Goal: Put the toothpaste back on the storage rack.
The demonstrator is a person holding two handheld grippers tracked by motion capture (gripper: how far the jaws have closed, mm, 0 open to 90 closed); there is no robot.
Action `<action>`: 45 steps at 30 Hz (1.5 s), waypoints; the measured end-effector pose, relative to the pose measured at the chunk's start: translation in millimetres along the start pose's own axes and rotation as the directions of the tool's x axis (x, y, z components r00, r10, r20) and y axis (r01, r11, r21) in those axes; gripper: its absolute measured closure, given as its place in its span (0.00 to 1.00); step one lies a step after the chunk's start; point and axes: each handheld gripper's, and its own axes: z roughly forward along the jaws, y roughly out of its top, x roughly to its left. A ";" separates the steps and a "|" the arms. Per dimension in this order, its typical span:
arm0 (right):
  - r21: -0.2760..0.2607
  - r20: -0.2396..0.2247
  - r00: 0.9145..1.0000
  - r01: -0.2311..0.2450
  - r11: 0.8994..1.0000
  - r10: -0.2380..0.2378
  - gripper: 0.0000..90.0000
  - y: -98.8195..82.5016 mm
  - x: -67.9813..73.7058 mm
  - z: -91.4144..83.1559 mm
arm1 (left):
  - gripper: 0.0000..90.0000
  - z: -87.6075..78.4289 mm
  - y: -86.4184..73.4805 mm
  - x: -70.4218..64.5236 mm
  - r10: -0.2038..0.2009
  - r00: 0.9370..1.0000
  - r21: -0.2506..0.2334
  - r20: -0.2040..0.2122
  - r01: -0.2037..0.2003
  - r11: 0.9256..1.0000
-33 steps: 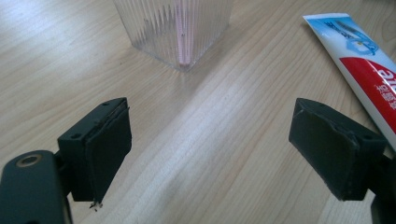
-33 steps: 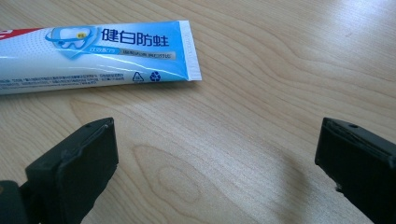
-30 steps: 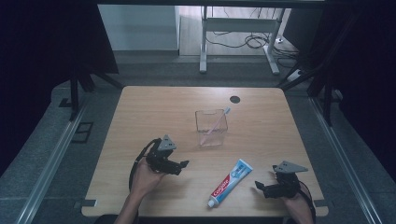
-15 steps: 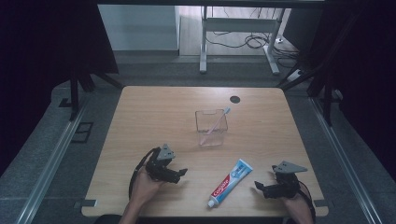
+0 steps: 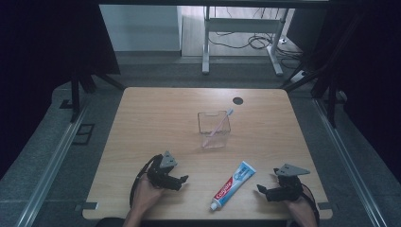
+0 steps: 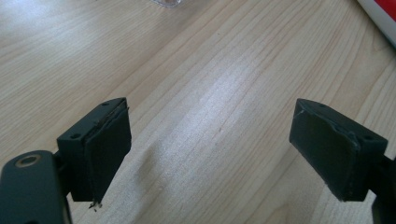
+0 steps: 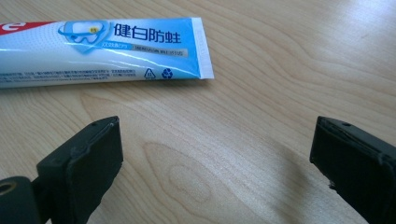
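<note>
Wooden counter (image 5: 156, 118) bears a toothpaste tube (image 5: 232, 185) ungrasped between both released grippers; approach by the right gripper (image 5: 263, 190) is judged next.

Two black claws (image 5: 183, 179) (image 5: 259, 190), grey three-cornered top plates, trailing black cables.

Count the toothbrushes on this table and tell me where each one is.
1. A pale pink toothbrush stands tilted inside the clear square plastic cup near the middle of the light wooden table, its head poking over the cup's far right corner. None seems hidden.
</note>
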 end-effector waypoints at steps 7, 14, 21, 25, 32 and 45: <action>0.033 0.001 1.000 -0.029 0.999 0.029 0.03 0.7 1.7 0.3 | 0.14 -2.6 -4.6 4.1 -0.012 1.000 -0.015 -0.001 0.012 1.000; 0.048 0.026 1.000 -0.016 0.999 0.014 0.07 7.0 6.9 -4.4 | 0.14 -5.4 -7.2 9.4 -0.035 0.999 -0.035 0.016 0.036 0.999; 0.069 0.020 1.000 -0.020 0.997 0.018 0.24 13.1 14.8 -8.0 | 0.14 -7.7 -7.1 10.4 -0.043 0.999 -0.056 0.029 0.044 0.997; 0.057 -0.028 1.000 -0.012 0.998 0.014 0.43 17.8 18.9 -9.9 | 0.14 -7.5 -7.1 10.2 -0.046 0.998 -0.065 0.039 0.049 0.997; 0.034 -0.147 0.989 0.023 0.999 -0.018 0.68 27.2 27.4 -9.2 | 0.15 -8.3 -6.3 9.0 -0.035 0.998 -0.076 0.045 0.038 0.996; 0.015 -0.244 0.966 0.098 0.995 -0.091 0.89 52.1 58.8 4.1 | 0.15 -9.2 -5.6 9.1 -0.040 0.997 -0.096 0.059 0.045 0.994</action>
